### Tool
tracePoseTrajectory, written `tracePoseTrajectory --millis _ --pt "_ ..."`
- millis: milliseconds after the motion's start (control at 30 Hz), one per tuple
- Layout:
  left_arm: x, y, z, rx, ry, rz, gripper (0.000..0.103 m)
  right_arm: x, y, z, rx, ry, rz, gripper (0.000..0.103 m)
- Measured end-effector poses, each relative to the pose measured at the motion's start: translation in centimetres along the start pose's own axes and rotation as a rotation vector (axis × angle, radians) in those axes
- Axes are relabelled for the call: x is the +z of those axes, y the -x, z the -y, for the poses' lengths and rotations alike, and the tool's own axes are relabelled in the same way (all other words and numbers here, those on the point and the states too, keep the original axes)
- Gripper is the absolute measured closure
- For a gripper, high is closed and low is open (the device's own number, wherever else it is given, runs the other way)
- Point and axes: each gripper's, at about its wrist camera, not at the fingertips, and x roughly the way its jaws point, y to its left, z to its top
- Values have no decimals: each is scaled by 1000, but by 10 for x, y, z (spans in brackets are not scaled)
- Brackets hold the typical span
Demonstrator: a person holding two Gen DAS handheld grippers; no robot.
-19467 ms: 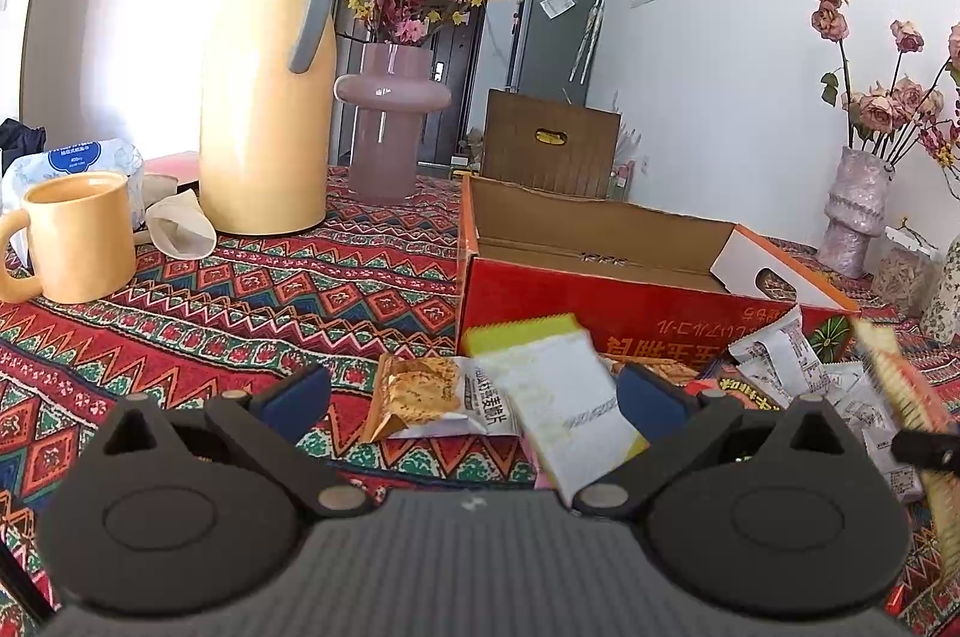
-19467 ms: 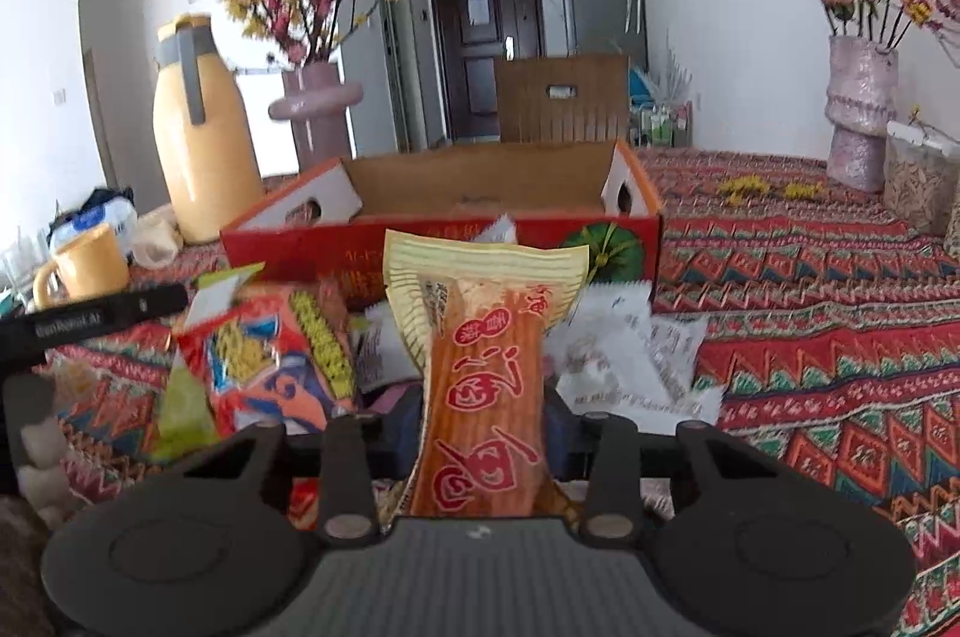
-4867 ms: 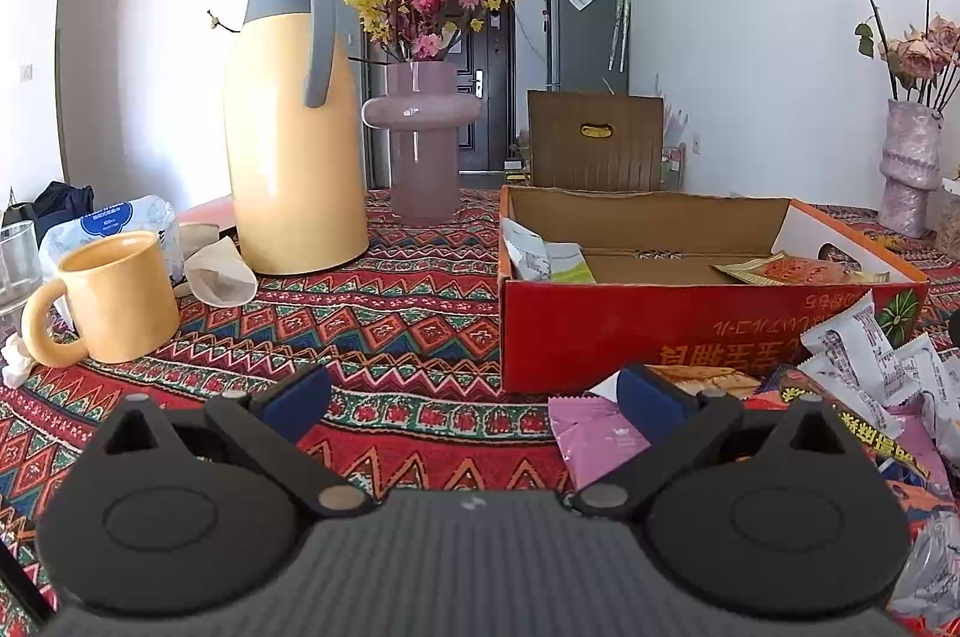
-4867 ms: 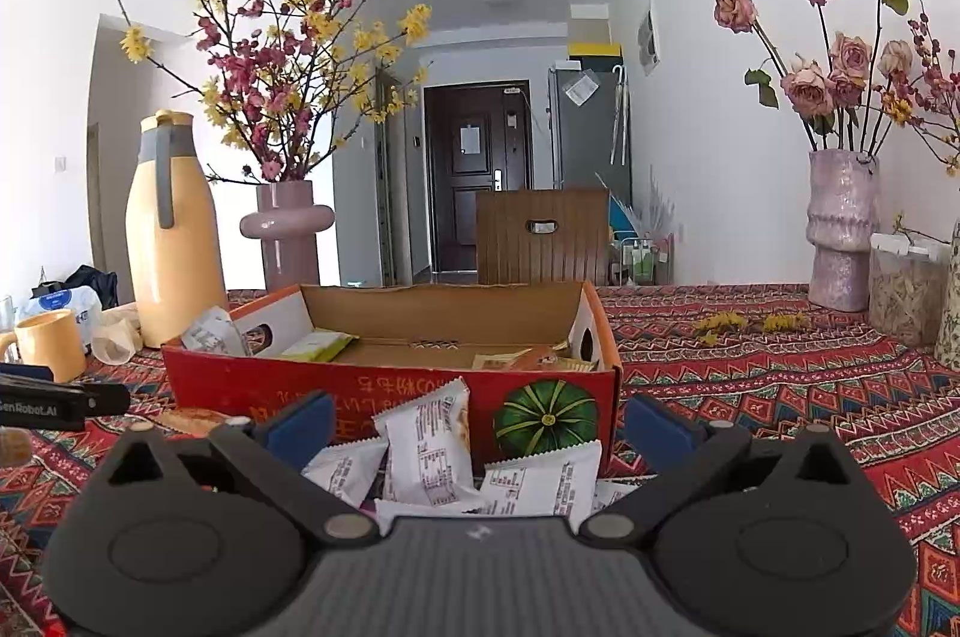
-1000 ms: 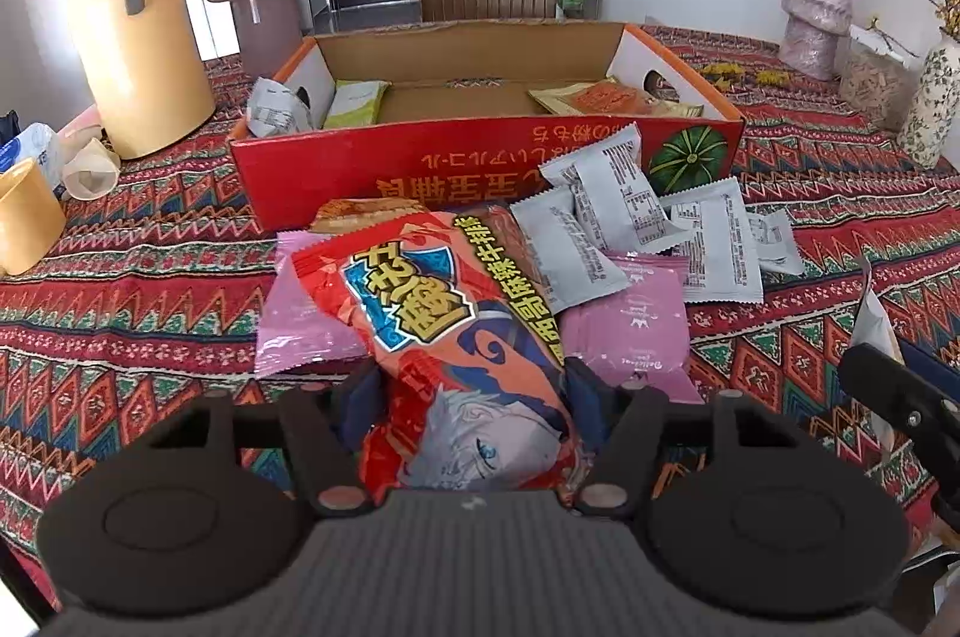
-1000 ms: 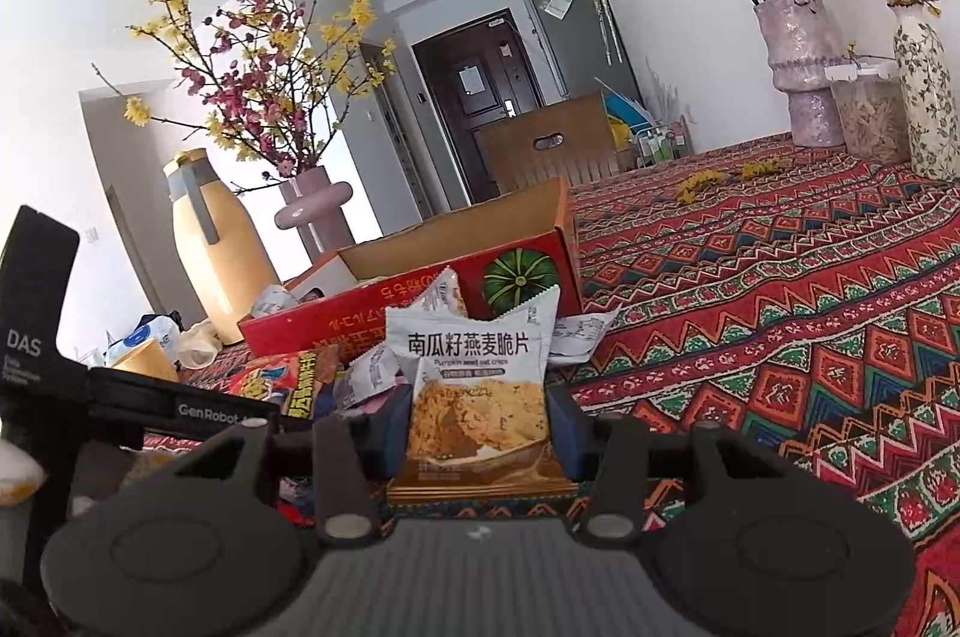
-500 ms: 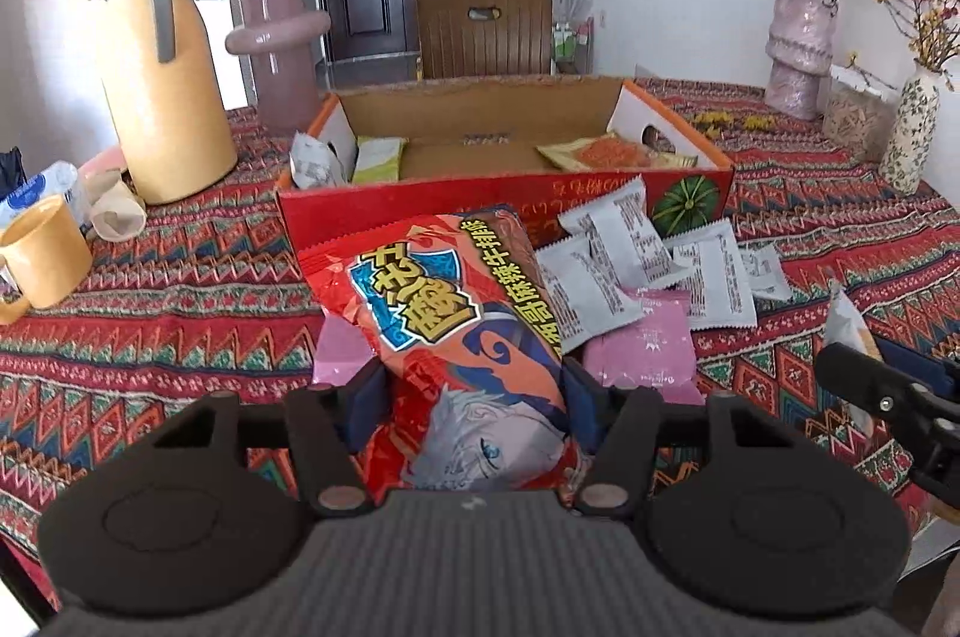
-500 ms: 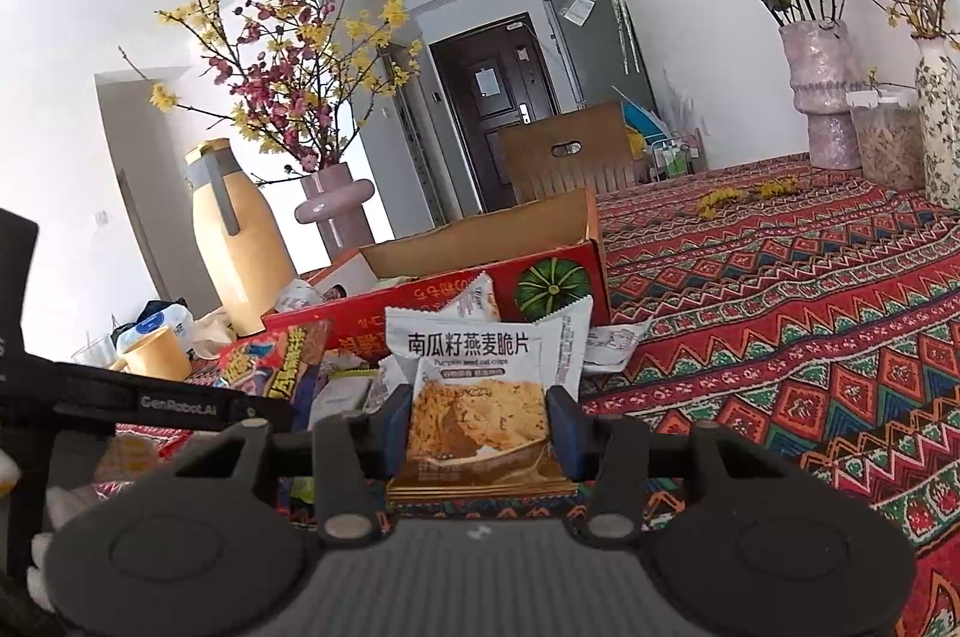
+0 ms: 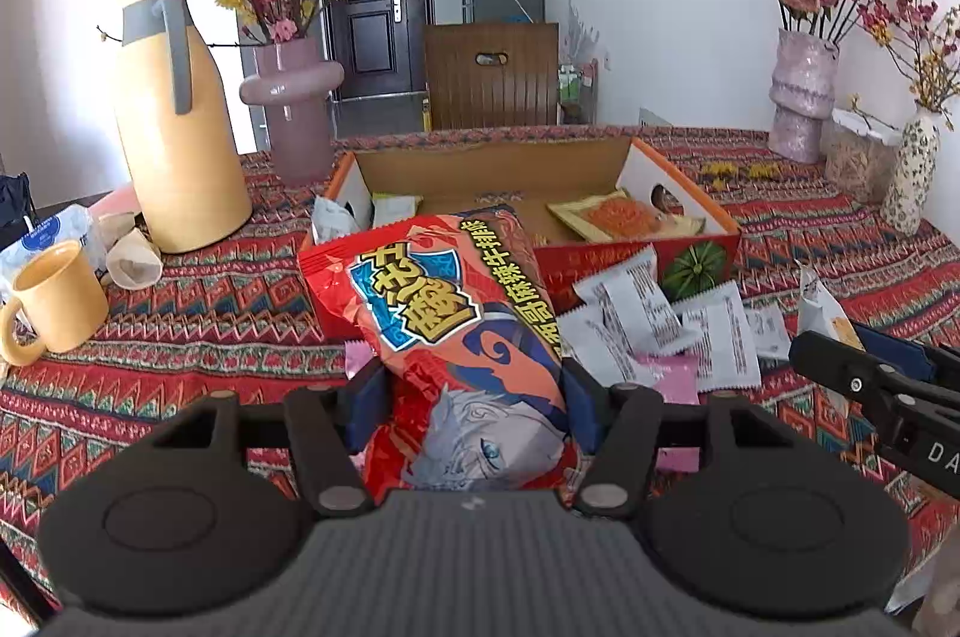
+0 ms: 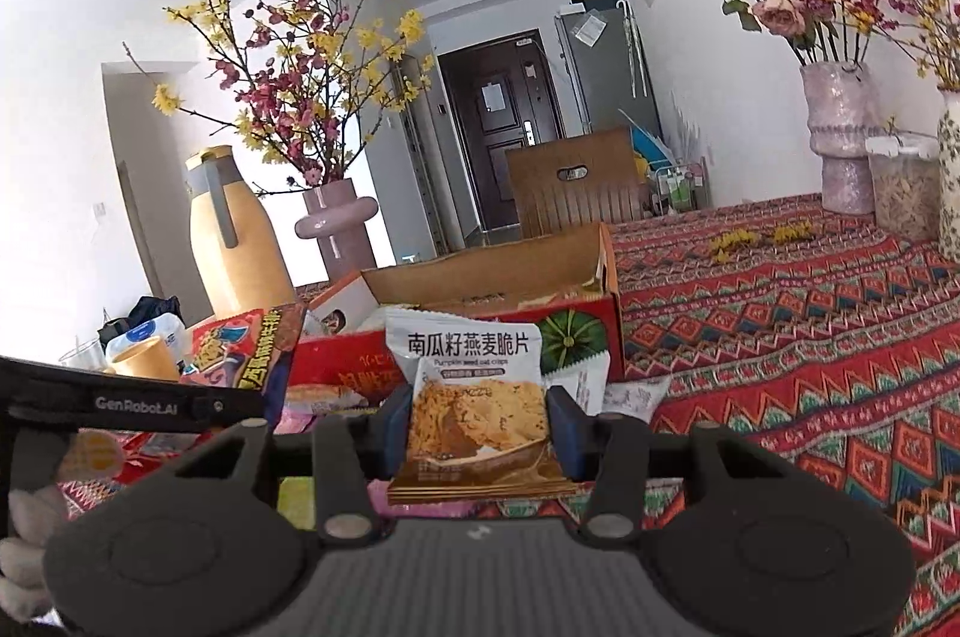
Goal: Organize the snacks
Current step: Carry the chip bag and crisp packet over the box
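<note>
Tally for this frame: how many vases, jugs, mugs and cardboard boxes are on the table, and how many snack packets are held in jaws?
Vases: 3 (mauve ring vase, pink textured vase, speckled vase)
Jugs: 1 (yellow jug)
Mugs: 1 (yellow mug)
Boxes: 1 (cardboard box)
Packets held in jaws: 2 (red bag, oat crisp packet)
Total: 8

Open cardboard box is sitting mid-table, its top standing clear for entry from above; middle of its floor is lying bare, packets lying at both ends. White sachets are crowding the cloth just in front of it. Yellow jug, pink vase and mug are blocking the left side; patterned tablecloth on the right is lying free
</note>
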Motion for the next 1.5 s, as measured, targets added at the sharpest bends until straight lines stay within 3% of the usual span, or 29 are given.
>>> tracePoseTrajectory --millis 467,867,1233,1500 --pt "37 -10 -8 -6 -2 67 42 37 -30 -10 -31 51 40 57" --pt "76 -33 -20 -8 12 138 42 77 -81 -18 -58 84 66 57" --pt "103 -80 -31 20 47 170 42 103 -141 -26 -103 118 48 57" --pt "103 -126 -38 53 66 158 42 100 -192 -24 -162 125 1 57"
